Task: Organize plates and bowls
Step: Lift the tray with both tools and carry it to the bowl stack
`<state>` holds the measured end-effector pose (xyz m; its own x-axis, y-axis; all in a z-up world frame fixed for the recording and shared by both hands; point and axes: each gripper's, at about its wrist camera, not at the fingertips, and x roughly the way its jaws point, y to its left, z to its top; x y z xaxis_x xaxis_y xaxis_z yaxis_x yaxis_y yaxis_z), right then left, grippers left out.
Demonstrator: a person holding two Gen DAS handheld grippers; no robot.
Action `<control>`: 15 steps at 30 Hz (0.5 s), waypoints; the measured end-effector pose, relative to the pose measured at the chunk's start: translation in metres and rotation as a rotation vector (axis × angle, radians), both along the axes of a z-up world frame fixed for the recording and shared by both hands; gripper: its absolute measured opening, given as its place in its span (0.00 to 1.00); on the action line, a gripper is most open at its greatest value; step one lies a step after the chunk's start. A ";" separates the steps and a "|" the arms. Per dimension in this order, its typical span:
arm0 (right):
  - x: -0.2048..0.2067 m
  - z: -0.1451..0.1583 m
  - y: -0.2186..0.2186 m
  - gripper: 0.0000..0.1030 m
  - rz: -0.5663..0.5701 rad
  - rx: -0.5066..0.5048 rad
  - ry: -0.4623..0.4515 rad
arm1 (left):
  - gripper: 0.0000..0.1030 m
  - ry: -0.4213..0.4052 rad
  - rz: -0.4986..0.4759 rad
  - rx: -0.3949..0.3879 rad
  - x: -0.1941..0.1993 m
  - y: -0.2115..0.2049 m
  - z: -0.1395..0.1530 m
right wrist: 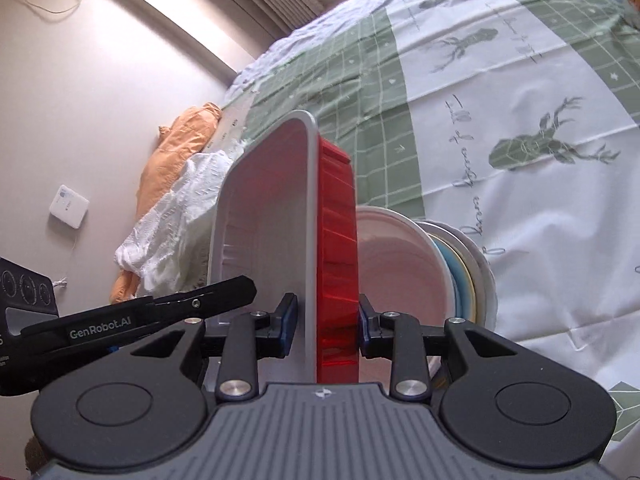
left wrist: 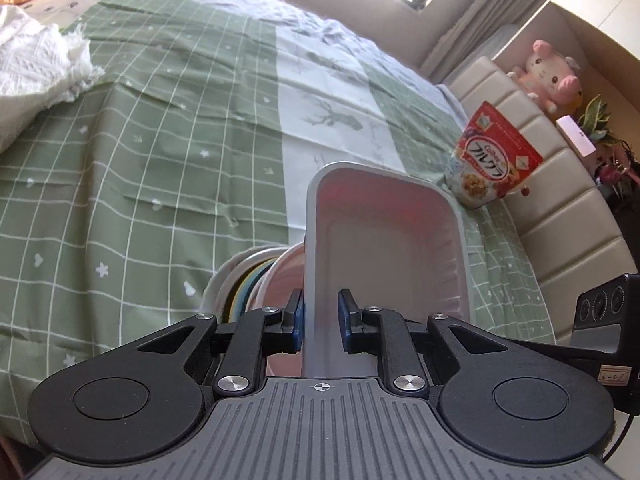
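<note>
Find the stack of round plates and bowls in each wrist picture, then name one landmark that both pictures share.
Left wrist view: the stack of round plates and bowls sits low and left of centre, left of the rectangular tray, partly hidden by it.
Right wrist view: the stack sits right of centre, right of the tray's red outer wall.
Shared landmark: the deer print on the bedcover.
</note>
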<state>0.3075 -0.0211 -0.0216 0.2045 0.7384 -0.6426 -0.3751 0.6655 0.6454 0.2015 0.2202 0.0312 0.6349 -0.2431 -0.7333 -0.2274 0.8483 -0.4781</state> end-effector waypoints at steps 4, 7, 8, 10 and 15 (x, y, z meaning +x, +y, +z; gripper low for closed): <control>0.010 -0.017 0.004 0.29 -0.003 0.003 0.036 | 0.18 0.044 0.007 -0.023 0.011 0.008 -0.017; 0.014 -0.016 0.008 0.29 -0.002 0.002 0.014 | 0.18 0.045 0.014 -0.027 0.019 0.012 -0.019; 0.017 -0.016 0.010 0.29 -0.002 0.001 0.008 | 0.18 0.045 0.015 -0.024 0.022 0.012 -0.020; 0.024 -0.016 0.013 0.29 -0.005 0.002 0.004 | 0.18 0.054 0.017 -0.018 0.028 0.013 -0.022; 0.038 -0.016 0.015 0.29 -0.014 0.001 0.002 | 0.17 0.075 0.007 -0.052 0.042 0.018 -0.032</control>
<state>0.3460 -0.0058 -0.0381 0.2141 0.7359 -0.6423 -0.3644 0.6703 0.6465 0.2439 0.2382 -0.0011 0.5802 -0.2776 -0.7657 -0.2703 0.8212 -0.5026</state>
